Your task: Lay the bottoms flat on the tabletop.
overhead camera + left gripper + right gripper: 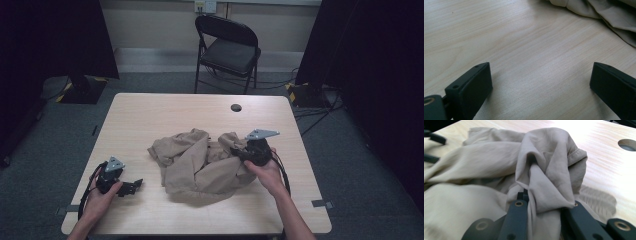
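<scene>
A crumpled beige cloth (200,162) lies in a heap at the middle of the wooden table (150,112). My right gripper (241,151) is at the heap's right side, shut on a bunched fold of the cloth (544,182) that rises between its black jaws. My left gripper (132,186) rests low over the table near the front left, apart from the cloth, jaws wide open with bare wood between the fingers (471,87). The cloth's edge (604,15) lies beyond them at the upper right of the left gripper view.
A round cable hole (236,107) sits in the table's far side, also seen as the hole (627,145). A black folding chair (227,47) stands behind the table. Dark curtains flank the room. Bare tabletop (150,115) spreads at the far left.
</scene>
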